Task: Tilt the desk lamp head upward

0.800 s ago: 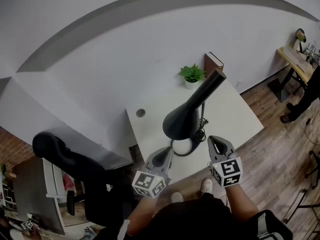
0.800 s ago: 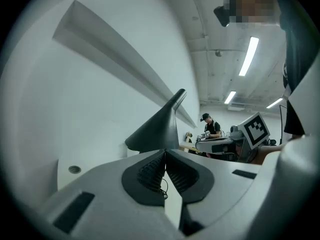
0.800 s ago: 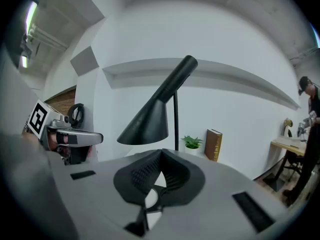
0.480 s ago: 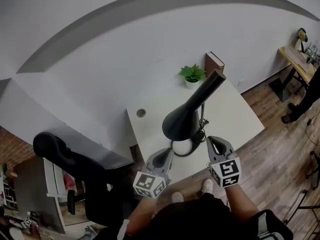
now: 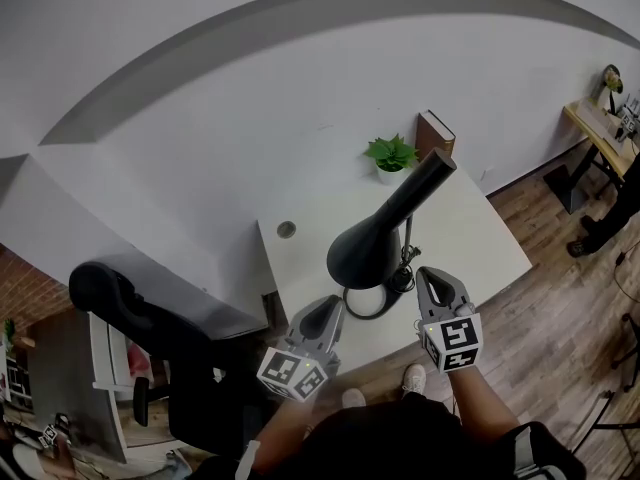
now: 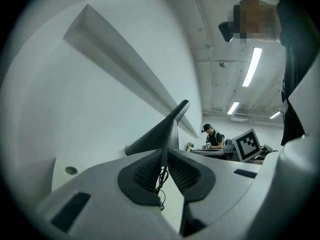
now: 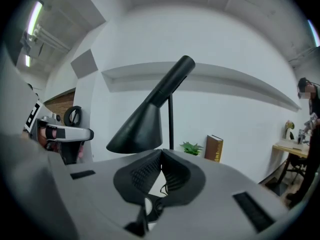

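Observation:
A black desk lamp stands on the white desk (image 5: 470, 228), its cone-shaped head (image 5: 385, 230) sloping down towards me and its round base (image 5: 366, 298) near the front edge. My left gripper (image 5: 331, 306) hovers at the desk's front edge, just left of the base, shut and empty. To the right of the base my right gripper (image 5: 427, 274) is shut, holding nothing. The lamp head (image 6: 160, 133) rises beyond the closed jaws in the left gripper view. In the right gripper view the lamp head (image 7: 147, 116) and its thin upright stem (image 7: 170, 121) stand just ahead.
A small potted plant (image 5: 390, 155) and a brown book (image 5: 435, 135) stand at the desk's back edge against the white wall. A cable hole (image 5: 287, 230) sits in the desk's left corner. A black office chair (image 5: 140, 318) is at the left. Another person (image 5: 622, 203) stands far right.
The head view has shifted slightly; both grippers stay at the desk's front edge, the left one a little lower in view. The lamp has not moved.

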`<state>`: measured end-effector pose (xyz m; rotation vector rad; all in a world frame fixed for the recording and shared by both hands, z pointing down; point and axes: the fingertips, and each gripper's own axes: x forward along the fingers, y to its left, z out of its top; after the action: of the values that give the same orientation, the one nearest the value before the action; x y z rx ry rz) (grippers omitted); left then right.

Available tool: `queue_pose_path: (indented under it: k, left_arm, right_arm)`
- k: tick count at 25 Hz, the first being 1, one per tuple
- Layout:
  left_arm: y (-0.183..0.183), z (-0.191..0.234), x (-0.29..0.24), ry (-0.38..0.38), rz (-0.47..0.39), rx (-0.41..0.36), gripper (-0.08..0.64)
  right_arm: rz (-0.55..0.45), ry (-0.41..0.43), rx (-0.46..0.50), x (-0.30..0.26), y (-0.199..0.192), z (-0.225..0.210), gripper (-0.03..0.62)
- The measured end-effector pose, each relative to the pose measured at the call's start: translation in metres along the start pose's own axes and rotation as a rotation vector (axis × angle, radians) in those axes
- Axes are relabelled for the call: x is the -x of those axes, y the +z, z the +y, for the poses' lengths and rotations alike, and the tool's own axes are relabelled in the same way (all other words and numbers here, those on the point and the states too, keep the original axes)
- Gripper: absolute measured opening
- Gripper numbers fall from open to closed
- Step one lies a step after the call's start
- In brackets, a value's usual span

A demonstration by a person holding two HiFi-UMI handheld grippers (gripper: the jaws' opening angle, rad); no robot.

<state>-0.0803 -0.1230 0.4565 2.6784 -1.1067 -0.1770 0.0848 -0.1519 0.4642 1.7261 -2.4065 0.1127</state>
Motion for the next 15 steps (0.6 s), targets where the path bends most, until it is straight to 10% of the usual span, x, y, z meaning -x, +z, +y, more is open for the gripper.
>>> queue_pose_path:
  k: [6, 15]
  left_arm:
    - [0.000, 0.012, -0.003, 0.038, -0.023, 0.088, 0.143]
    - [-0.008, 0.024, -0.010, -0.048, -0.106, 0.546, 0.241]
  right_arm:
    - [0.011, 0.025, 0.025, -0.010, 0.002, -0.001, 0.003]
    - [0.039, 0.056, 0.059, -0.028, -0.002, -0.002, 0.095]
